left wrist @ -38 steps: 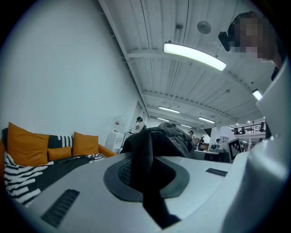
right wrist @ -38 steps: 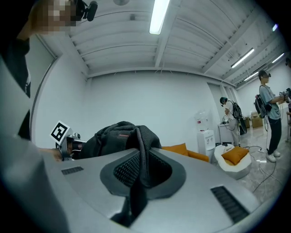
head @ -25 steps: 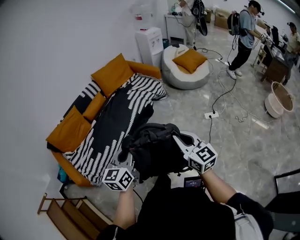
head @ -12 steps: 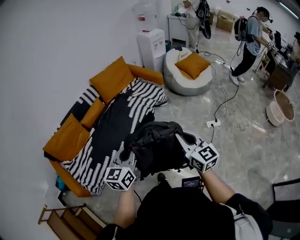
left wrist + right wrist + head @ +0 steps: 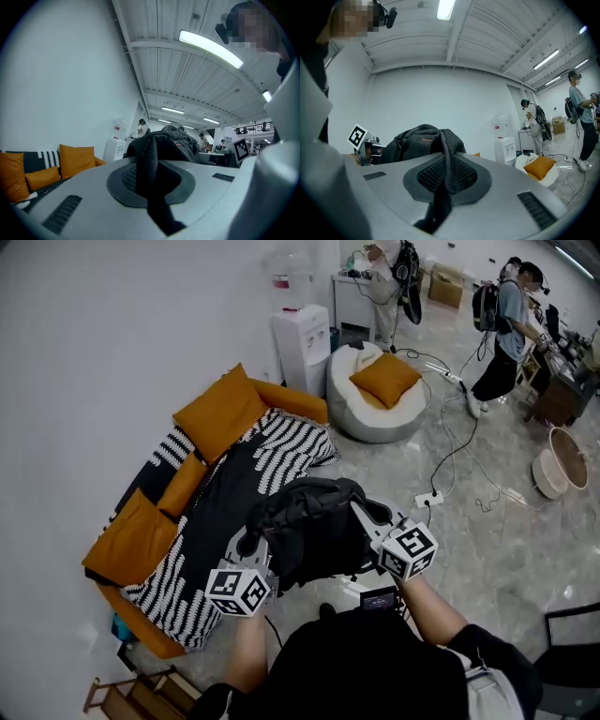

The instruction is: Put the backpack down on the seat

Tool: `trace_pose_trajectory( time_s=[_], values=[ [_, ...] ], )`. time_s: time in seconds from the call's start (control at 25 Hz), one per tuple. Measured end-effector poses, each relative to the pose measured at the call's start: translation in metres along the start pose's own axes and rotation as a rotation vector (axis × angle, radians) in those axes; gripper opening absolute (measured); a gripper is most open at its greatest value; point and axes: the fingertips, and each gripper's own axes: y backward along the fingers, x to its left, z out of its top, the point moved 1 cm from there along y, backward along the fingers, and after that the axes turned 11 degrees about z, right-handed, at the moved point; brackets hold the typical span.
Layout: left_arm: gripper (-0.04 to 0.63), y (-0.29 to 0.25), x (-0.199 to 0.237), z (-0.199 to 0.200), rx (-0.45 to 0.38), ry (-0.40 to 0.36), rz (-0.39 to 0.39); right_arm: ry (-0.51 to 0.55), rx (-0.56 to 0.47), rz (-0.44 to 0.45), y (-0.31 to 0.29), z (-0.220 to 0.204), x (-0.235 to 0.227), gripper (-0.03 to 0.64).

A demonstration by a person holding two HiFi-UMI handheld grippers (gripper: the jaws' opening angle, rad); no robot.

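A black backpack [image 5: 309, 531] hangs in the air between my two grippers, over the floor just off the sofa's front edge. The left gripper [image 5: 251, 542] is shut on a black mesh strap [image 5: 149, 173], with the backpack's body [image 5: 168, 139] bulging beyond the jaws. In the same way the right gripper [image 5: 368, 515] pinches another mesh strap [image 5: 444, 168] of the backpack [image 5: 417, 138]. The sofa seat [image 5: 220, 493], covered by a black-and-white striped blanket, lies just left of the backpack and beyond it. Orange cushions [image 5: 217, 409] line its back.
A water dispenser [image 5: 302, 334] and a grey bean bag [image 5: 370, 413] with an orange cushion stand beyond the sofa. A power strip [image 5: 428, 498] and cables lie on the floor at right. People [image 5: 506, 324] stand at the back right, near a basket [image 5: 560, 460]. A wooden rack [image 5: 122, 695] shows at bottom left.
The sofa and the wooden rack have slid down in the head view as I move forward with the backpack. Both grips on the straps are unchanged. A person at the back has walked on.
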Motion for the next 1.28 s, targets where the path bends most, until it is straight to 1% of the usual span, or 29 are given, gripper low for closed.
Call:
trace_pose_trajectory(
  time_s=[0.32, 0.68, 1.04, 1.28],
  values=[
    [0.031, -0.05, 0.025, 0.01, -0.003, 0.013, -0.018, -0.008, 0.004, -0.014, -0.039, 0.006, -0.036, 0.044],
    [0.031, -0.105, 0.038, 0.013, 0.008, 0.017, -0.02, -0.03, -0.001, -0.006, -0.071, 0.007, -0.084, 0.044],
    [0.031, -0.18, 0.054, 0.019, 0.037, 0.035, 0.031, -0.057, 0.018, 0.05, -0.121, 0.012, -0.157, 0.044],
    [0.031, -0.238, 0.072, 0.036, 0.028, 0.049, 0.074, -0.052, 0.024, 0.097, -0.166, 0.029, -0.209, 0.044]
  ],
)
